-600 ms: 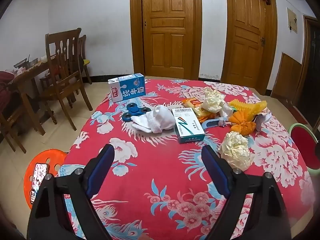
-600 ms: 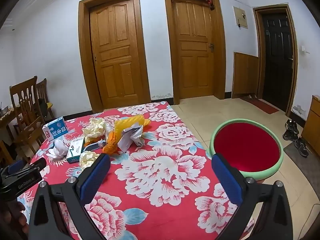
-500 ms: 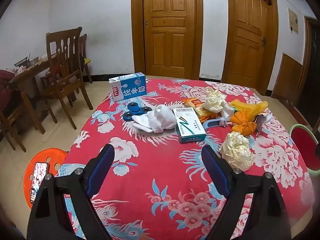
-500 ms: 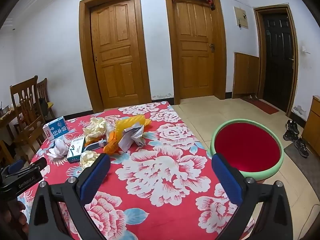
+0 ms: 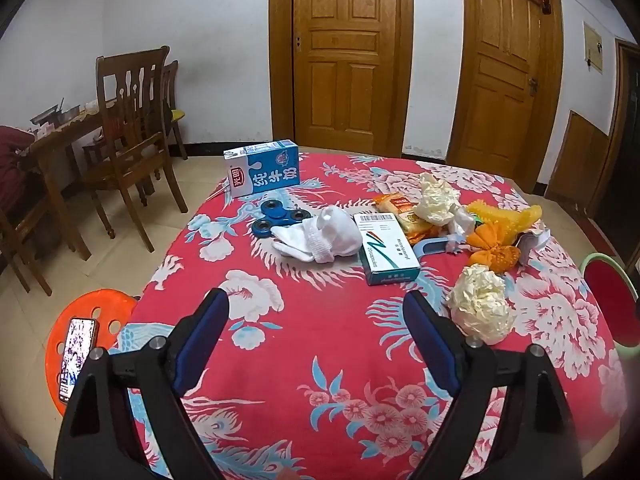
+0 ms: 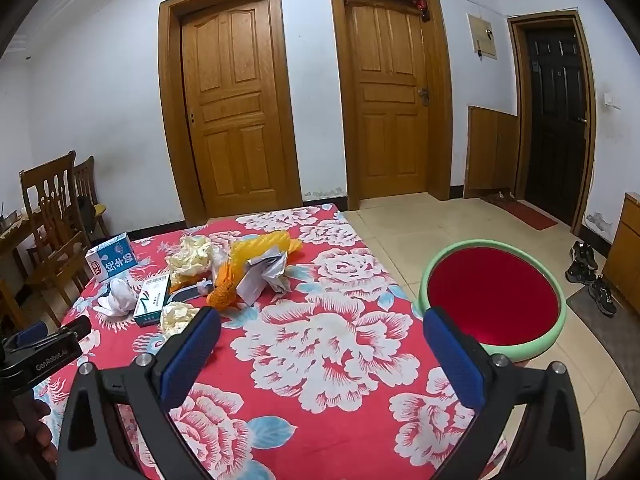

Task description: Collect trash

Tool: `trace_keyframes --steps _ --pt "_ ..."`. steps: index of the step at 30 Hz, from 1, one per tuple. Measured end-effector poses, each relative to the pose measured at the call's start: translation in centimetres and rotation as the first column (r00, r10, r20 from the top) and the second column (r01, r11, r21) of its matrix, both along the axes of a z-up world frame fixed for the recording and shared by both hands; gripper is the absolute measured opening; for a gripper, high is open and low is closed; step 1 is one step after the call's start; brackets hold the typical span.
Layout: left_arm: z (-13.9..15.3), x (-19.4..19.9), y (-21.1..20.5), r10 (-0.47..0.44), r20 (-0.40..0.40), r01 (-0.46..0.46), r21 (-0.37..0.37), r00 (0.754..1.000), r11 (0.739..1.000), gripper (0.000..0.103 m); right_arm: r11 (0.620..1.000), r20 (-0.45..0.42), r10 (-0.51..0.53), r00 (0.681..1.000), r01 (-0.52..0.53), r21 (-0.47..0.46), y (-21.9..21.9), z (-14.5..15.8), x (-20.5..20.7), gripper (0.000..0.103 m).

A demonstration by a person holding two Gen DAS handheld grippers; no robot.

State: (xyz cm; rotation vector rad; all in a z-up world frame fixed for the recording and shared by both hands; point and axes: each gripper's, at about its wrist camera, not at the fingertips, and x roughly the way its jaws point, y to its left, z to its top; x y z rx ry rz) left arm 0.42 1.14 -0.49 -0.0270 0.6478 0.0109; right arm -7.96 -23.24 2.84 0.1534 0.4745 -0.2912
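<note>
Looks like the very start of the cleanup, nothing picked up yet. Both grippers hang over the near edge of the table point(image 5: 280, 360), left gripper point(image 5: 316, 316) and right gripper point(image 6: 320, 332) each with fingers spread wide and nothing between them.

The trash sits in a loose heap toward the far side: a paper wad point(image 5: 480, 304) closest to the left gripper, another wad point(image 5: 436, 200) further back, orange wrappers point(image 5: 496, 248), crumpled paper point(image 6: 264, 272). Mixed in are a box point(image 5: 388, 248), a sock point(image 5: 320, 236), a spinner point(image 5: 280, 216) and a milk carton point(image 5: 264, 172).

The red basin point(image 6: 492, 296) beside the table is probably the bin. My guess for the next move: reach forward to the near wad, straddle it, squeeze gently since it's squishy, and avoid snagging the cloth.
</note>
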Motion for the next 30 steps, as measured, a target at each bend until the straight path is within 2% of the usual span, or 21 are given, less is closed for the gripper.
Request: trace_keyframes --steps 30 --pt "0.13 0.01 -0.15 -0.001 0.000 0.001 0.002 1.000 1.000 0.089 1.000 0.001 0.004 1.000 -0.004 0.004 0.05 -0.04 -0.03 0.103"
